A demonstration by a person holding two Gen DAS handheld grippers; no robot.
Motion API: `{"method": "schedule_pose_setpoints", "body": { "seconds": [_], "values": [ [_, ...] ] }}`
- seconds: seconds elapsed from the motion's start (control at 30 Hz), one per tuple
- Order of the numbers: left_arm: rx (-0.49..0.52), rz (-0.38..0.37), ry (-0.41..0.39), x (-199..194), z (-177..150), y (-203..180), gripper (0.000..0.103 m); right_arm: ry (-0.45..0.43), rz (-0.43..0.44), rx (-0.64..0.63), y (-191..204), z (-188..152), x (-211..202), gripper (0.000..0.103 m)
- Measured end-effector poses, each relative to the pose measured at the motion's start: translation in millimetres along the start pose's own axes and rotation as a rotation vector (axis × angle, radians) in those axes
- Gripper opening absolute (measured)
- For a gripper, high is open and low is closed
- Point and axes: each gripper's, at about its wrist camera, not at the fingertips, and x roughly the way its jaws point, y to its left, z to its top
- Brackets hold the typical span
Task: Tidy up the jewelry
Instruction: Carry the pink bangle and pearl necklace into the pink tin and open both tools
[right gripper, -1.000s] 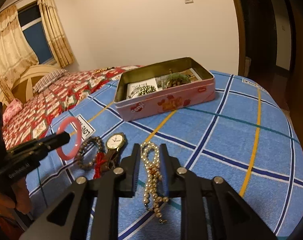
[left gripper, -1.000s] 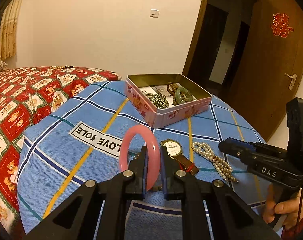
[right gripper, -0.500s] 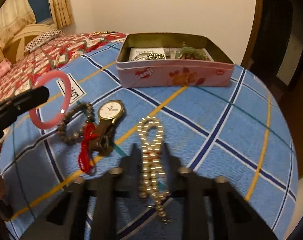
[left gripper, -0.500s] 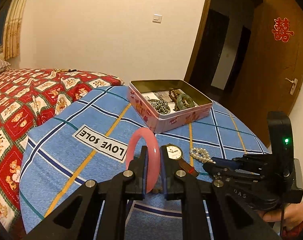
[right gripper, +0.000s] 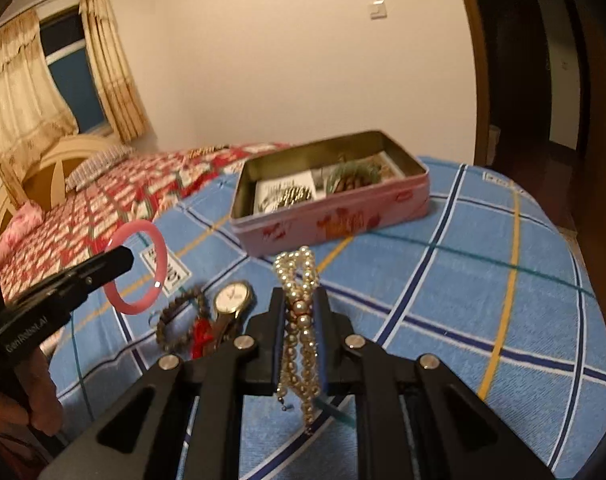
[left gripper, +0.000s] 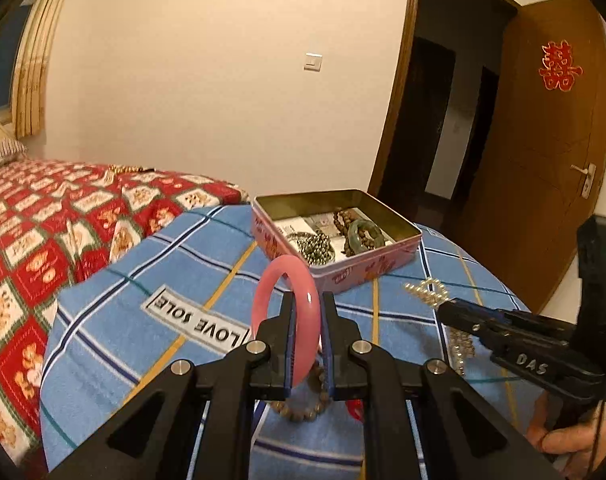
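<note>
Since the earlier frame the pearl necklace (right gripper: pixel 299 320) has come up off the blue plaid tablecloth (right gripper: pixel 463 280): a second ago it lay flat between the spread fingers of the right gripper (right gripper: pixel 301 332), now it hangs from them. Right gripper jaws are clamped on the doubled strand of cream pearls, upper loop standing above the fingertips, loose ends dangling below the pads. Left gripper (left gripper: pixel 307 332) is unchanged in grip: jaws nearly closed on the smooth pink bangle (left gripper: pixel 287 320), which stands upright on edge between the blue-lined pads, clear of the cloth. Left-wrist view shows the right gripper at the right edge, pearls draped over its tip. Open pink rectangular tin (left gripper: pixel 367 268) sits farther back on the table, well apart from both grippers; inside it are a dark metallic bead strand (left gripper: pixel 315 244), a green jade ring (left gripper: pixel 365 236) and brown beads. On the cloth near the grippers: gold-cased wristwatch with white dial (right gripper: pixel 233 300), brown wooden bead bracelet (right gripper: pixel 179 320) touching a red tassel (right gripper: pixel 202 334), just left of the watch. Red patterned bedspread (left gripper: pixel 63 220) lies beyond the table's left side.
</note>
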Motion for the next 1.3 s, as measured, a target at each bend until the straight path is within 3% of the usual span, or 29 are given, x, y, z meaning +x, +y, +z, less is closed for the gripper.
{"method": "schedule_pose_setpoints", "body": {
  "seconds": [0.53, 0.77, 0.97, 1.3],
  "values": [
    [0.004, -0.04, -0.064, 47.7, 39.7, -31.4, 0.01, -0.138, -0.022, 0.083, -19.1, 51.3, 5.7, 0.016],
    [-0.013, -0.035, -0.102, 78.6, 65.9, -33.2, 0.01, -0.194, -0.033, 0.105, -23.6, 80.5, 29.6, 0.016],
    [-0.022, 0.014, -0.067, 113.1, 78.5, -32.3, 0.01, -0.209, -0.08, 0.116, -30.5, 98.3, 67.6, 0.016],
    [0.002, 0.091, 0.04, 160.1, 80.2, -36.6, 0.01, -0.129, -0.111, 0.134, -56.7, 104.8, 108.1, 0.016]
  ]
}}
